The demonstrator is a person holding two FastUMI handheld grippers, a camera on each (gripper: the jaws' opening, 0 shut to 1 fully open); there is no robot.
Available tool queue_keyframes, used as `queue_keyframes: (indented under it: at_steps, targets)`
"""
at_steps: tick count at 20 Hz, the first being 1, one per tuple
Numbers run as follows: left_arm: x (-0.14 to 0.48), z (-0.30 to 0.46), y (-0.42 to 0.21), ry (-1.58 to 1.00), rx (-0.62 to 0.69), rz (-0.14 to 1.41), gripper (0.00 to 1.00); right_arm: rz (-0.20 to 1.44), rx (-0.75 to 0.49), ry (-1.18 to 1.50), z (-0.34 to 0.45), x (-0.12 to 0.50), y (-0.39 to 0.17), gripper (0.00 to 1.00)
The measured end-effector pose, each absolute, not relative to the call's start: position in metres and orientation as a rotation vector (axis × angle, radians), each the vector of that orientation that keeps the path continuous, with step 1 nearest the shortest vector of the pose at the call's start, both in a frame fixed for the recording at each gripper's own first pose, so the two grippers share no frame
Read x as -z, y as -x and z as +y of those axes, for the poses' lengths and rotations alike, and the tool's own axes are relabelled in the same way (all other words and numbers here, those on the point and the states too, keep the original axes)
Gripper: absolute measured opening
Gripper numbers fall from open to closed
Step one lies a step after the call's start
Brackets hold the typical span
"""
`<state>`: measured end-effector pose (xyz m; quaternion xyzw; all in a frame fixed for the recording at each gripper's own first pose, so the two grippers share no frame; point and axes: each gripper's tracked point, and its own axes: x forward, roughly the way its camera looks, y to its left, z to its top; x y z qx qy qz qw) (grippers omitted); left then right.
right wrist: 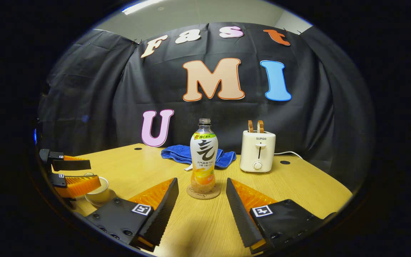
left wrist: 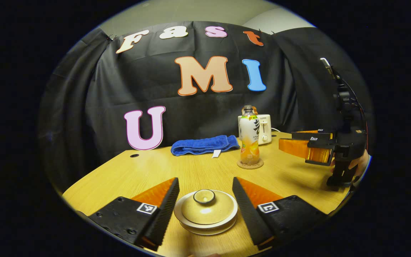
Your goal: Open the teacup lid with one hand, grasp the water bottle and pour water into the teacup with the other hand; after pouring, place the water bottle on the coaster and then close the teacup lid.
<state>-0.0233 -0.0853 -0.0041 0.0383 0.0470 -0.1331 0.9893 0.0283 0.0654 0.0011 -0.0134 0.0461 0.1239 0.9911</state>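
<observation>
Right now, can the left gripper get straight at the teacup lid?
Probably yes. The left gripper is open, its fingers standing either side of the teacup lid without touching it, and nothing lies between them. The water bottle stands well behind on its coaster.

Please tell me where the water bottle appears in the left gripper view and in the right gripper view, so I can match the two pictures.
Left gripper view: the water bottle stands right of centre, far across the table, on the coaster.
Right gripper view: the water bottle stands at the centre, just ahead of the open right tool.
Shared landmark: the blue towel lies behind the bottle.
</observation>
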Motion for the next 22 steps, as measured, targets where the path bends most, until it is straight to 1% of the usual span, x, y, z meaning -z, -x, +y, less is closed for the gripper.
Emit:
queue_keyframes:
  at_steps: [1, 4, 7, 10, 14, 15, 16, 22]
  targets:
    - [-0.001, -0.084, 0.025, -0.073, 0.254, 0.072, 0.94, 0.088, -0.241, 0.018, 0.064, -0.002, -0.024, 0.86]
    - [-0.012, -0.081, 0.029, -0.044, 0.209, 0.021, 0.95, 0.068, -0.180, 0.025, 0.053, -0.003, -0.008, 0.86]
    - [-0.017, -0.081, 0.033, -0.003, 0.175, -0.011, 0.95, 0.055, -0.160, 0.016, 0.050, -0.004, 0.013, 0.86]
    - [-0.017, -0.083, 0.037, 0.015, 0.157, -0.021, 0.95, 0.036, -0.142, 0.001, 0.048, -0.004, 0.028, 0.86]
    - [-0.011, -0.089, 0.040, 0.024, 0.159, -0.016, 0.95, 0.026, -0.123, 0.050, 0.048, 0.003, 0.041, 0.86]
    - [-0.008, -0.088, 0.040, 0.024, 0.157, -0.014, 0.95, 0.032, -0.130, 0.048, 0.050, 0.005, 0.041, 0.83]
    - [-0.006, -0.087, 0.040, 0.024, 0.155, -0.007, 0.95, 0.038, -0.137, 0.045, 0.052, 0.009, 0.042, 0.86]
    - [-0.006, -0.087, 0.038, 0.017, 0.146, -0.012, 0.96, 0.044, -0.108, 0.012, 0.045, 0.009, 0.042, 0.86]
